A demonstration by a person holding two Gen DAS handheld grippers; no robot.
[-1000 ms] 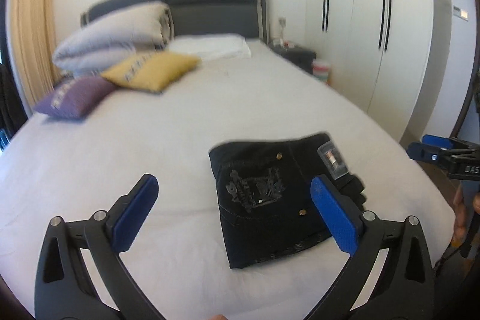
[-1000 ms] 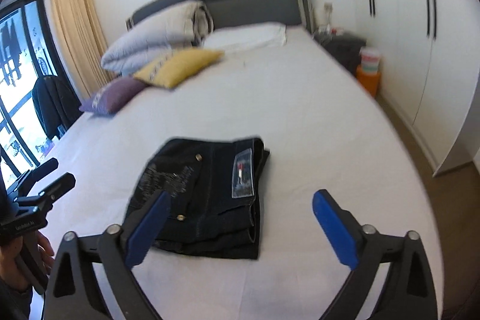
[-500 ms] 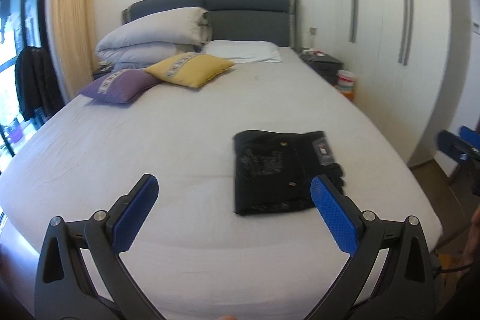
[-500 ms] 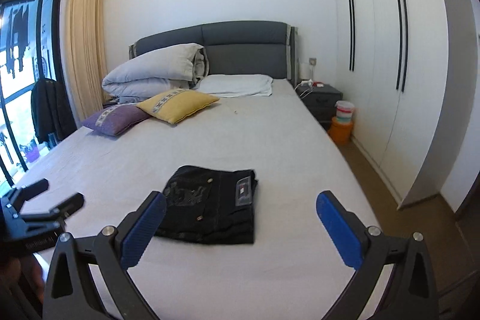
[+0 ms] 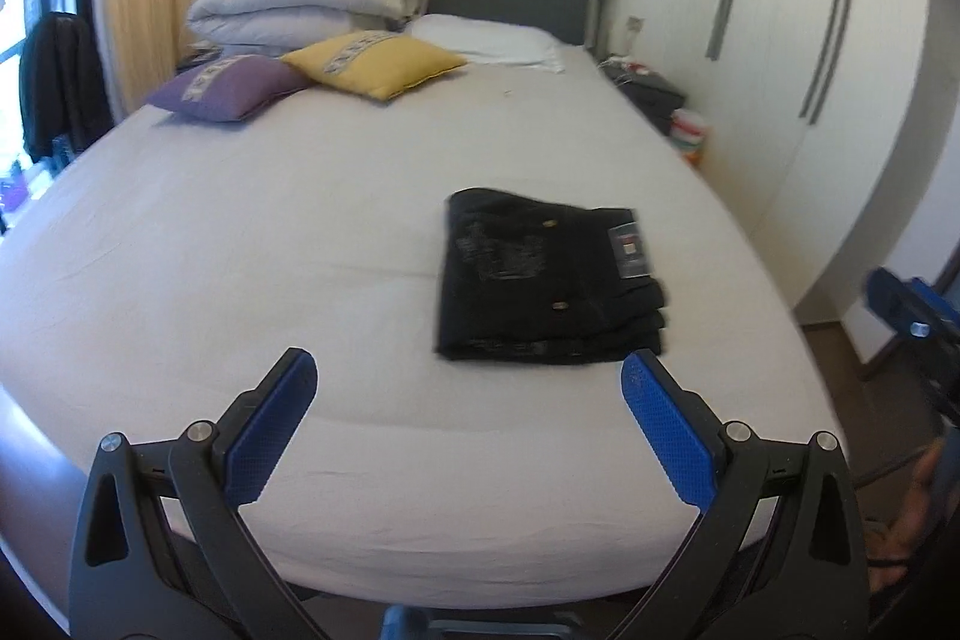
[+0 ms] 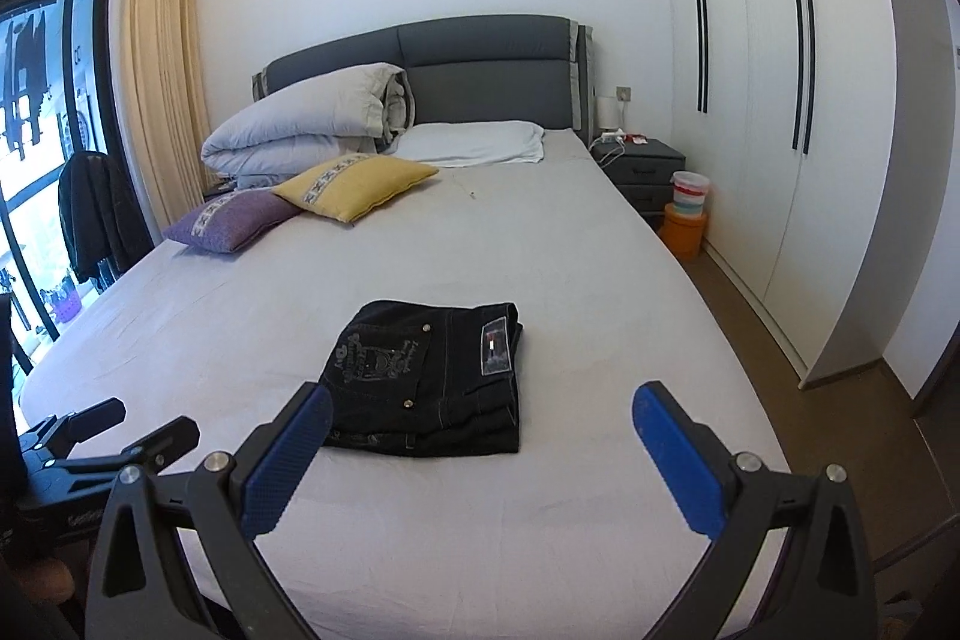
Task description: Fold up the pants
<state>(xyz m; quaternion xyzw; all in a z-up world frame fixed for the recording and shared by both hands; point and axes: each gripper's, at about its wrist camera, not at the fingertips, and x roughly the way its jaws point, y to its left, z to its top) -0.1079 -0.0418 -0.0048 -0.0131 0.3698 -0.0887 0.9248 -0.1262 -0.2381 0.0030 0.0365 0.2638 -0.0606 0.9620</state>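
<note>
Black pants [image 5: 549, 277] lie folded into a compact rectangle on the grey bed [image 5: 240, 250], near its right front part. They also show in the right wrist view [image 6: 432, 379], back pocket and label facing up. My left gripper [image 5: 468, 418] is open and empty, held back over the bed's front edge, short of the pants. My right gripper [image 6: 480, 448] is open and empty, also back from the pants, near the foot of the bed [image 6: 540, 250]. Neither touches the cloth.
A yellow cushion [image 6: 354, 181], a purple cushion [image 6: 234, 220], a folded duvet [image 6: 312, 130] and a white pillow [image 6: 474, 142] lie at the headboard. A nightstand [image 6: 639, 169] and stacked tubs [image 6: 687, 214] stand right of the bed, by white wardrobes [image 6: 774, 100].
Both grippers have pulled back and away from the folded pants, which now look smaller and farther off. The pants have not moved on the bed.
</note>
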